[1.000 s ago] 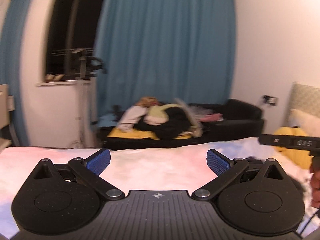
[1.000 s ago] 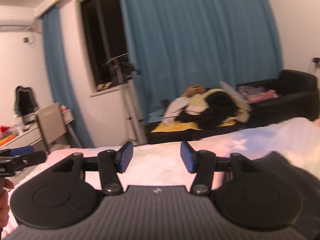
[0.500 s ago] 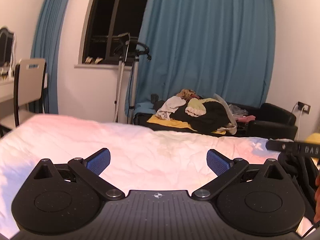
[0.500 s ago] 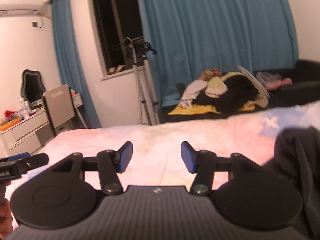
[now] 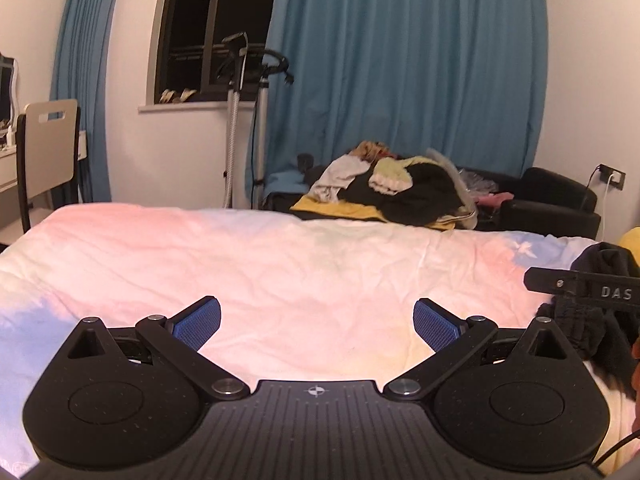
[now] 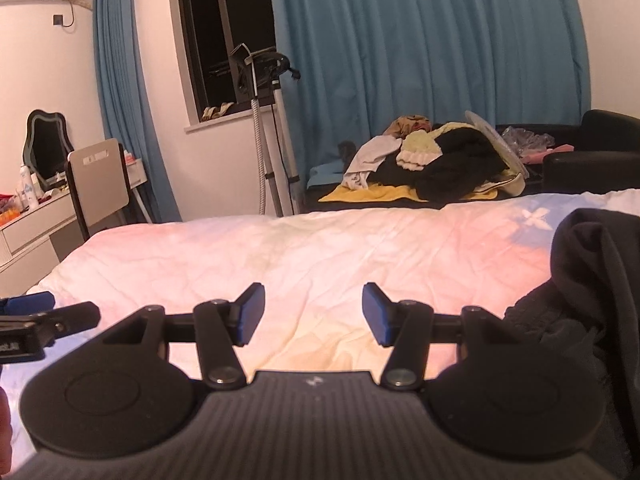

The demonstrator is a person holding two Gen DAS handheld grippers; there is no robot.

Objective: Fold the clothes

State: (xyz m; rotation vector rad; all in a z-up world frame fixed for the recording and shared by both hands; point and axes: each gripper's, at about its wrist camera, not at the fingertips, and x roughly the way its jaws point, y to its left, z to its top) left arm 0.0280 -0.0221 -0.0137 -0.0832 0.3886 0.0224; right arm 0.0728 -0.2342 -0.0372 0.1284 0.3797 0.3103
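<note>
A black garment (image 6: 592,280) lies crumpled on the pastel bedspread (image 6: 320,248), to the right of my right gripper (image 6: 313,314). That gripper stands open over bare bedding, nothing between its blue pads. The left wrist view shows the same black garment (image 5: 600,320) at the far right edge, partly behind the right gripper's black finger. My left gripper (image 5: 317,324) hangs wide open above the bedspread (image 5: 280,264), empty. Both grippers point slightly downward across the bed.
Beyond the bed, a black sofa (image 5: 552,204) carries a pile of clothes (image 5: 400,184) in yellow, black and white. A garment steamer stand (image 5: 240,120) stands by the window. A chair (image 6: 100,184) and a dresser with a mirror (image 6: 46,148) are at the left.
Both grippers have sunk toward the bed, so the bedspread fills more of each view. The black garment has come closer at the right. Neither gripper's jaws have visibly changed.
</note>
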